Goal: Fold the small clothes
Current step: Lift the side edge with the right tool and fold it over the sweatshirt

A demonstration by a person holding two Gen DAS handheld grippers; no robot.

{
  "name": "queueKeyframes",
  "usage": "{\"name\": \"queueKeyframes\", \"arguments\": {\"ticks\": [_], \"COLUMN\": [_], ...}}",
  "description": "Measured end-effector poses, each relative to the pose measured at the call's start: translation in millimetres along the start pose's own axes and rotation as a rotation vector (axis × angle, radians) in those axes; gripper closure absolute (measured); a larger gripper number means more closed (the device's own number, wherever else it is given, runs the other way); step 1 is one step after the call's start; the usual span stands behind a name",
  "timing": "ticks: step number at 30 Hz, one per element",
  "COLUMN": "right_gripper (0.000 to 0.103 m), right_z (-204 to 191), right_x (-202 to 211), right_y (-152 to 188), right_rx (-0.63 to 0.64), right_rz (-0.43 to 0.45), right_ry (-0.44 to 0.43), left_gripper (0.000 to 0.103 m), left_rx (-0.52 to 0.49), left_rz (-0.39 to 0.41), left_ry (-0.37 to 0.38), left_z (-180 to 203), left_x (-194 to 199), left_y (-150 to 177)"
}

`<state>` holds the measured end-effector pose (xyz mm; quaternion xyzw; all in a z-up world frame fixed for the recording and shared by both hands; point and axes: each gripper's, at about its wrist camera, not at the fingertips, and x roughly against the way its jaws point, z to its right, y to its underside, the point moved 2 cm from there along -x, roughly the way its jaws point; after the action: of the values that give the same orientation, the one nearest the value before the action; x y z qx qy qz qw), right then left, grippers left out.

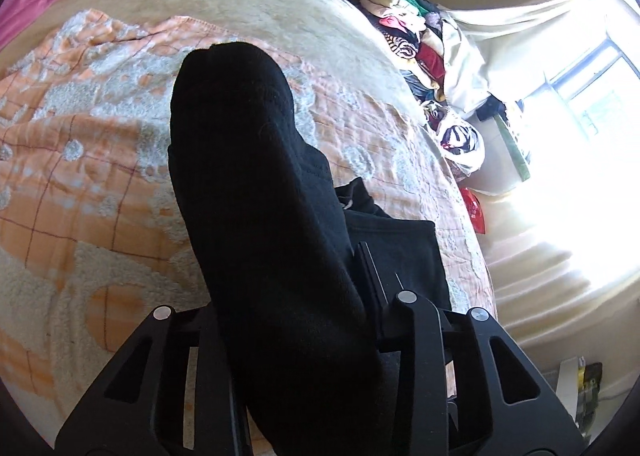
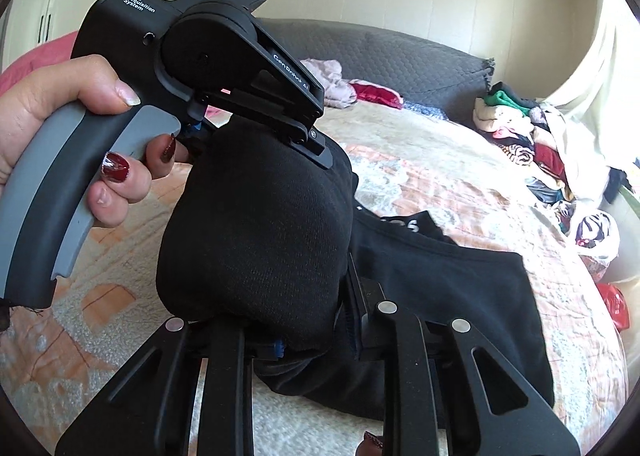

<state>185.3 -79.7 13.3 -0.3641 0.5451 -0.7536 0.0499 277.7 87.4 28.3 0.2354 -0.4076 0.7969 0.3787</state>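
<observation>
You hold the black knit sock [image 1: 248,160] clamped in both tools, left tool [image 2: 308,148] at twelve o'clock, right tool [image 2: 296,336] at six, mid-fold; next lay it flat on the bed [image 2: 460,192].

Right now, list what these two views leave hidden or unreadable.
- Left gripper fingertips, left wrist view: buried under the black sock.
- Right gripper pads, right wrist view: covered by the same sock.
- White print on the black garment, right wrist view: partly hidden by the sock.
- Window, left wrist view: washed out by glare.
</observation>
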Motion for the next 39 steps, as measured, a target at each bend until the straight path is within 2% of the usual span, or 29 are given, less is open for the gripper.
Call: {"name": "queueKeyframes", "arguments": {"ticks": [5,11,17,27,39], "right_gripper": [0.082,0.082,0.082,0.082,0.080], "right_z": [22,50,73,103,130], "right_x": [24,40,47,38,27], "right_y": [3,9,20,48,67], "right_rx": [-0.058,-0.116,-0.186,-0.444,-0.654], "right_rz": [0.032,0.018,0.004,-0.070,-0.146], "right_ry": [0.024,0.025,0.031,-0.038,-0.080], "left_gripper": [0.078,0.079,0.079,0.079,0.079], "left_rx": [-0.072,-0.112,-0.133,-0.178,-0.180], "left_rz": [0.008,-0.007,-0.036,-0.084,-0.148], "left_ry": [-0.015,-0.021,-0.025,-0.085,-0.111], "left_z": [39,72,89,111,129], "left_x": [0,-15,-34,-66,-112], "left_y": [0,-1,4,12,24]}}
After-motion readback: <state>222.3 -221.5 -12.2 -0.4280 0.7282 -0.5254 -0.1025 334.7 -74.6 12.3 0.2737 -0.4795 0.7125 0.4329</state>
